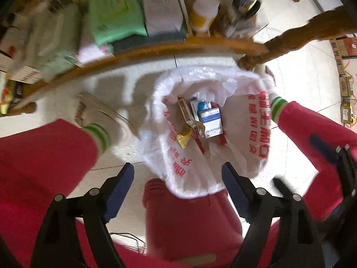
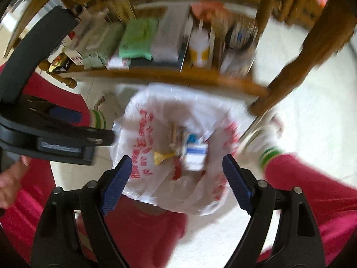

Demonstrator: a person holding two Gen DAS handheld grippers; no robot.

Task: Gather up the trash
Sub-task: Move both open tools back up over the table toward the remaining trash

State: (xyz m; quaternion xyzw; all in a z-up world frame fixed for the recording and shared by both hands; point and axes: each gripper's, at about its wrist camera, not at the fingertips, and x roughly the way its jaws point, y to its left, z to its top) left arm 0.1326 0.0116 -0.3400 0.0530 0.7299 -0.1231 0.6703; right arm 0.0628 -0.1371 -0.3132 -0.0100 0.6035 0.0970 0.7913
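A red bin (image 1: 191, 218) lined with a white plastic bag (image 1: 245, 122) printed in red stands on the floor between a person's feet. In the bag lie a white-and-blue box (image 1: 210, 120), a yellow wrapper (image 1: 184, 137), a brownish carton (image 1: 184, 109) and a blue item (image 1: 203, 105). My left gripper (image 1: 177, 169) hangs open over the bin's near rim with nothing between its blue pads. My right gripper (image 2: 176, 159) is also open and empty above the bag (image 2: 200, 111), with the white-and-blue box (image 2: 196, 158) below it. The left gripper (image 2: 55, 116) shows at the left of the right wrist view.
A wooden shelf (image 1: 156, 49) behind the bin carries a green pack (image 1: 116, 20), a white bottle with a yellow label (image 1: 204, 13) and several boxes. A turned table leg (image 1: 290, 42) stands to the bin's right. Red trouser legs (image 1: 40, 167) and white shoes flank the bin. Cardboard boxes (image 1: 343, 67) lie far right.
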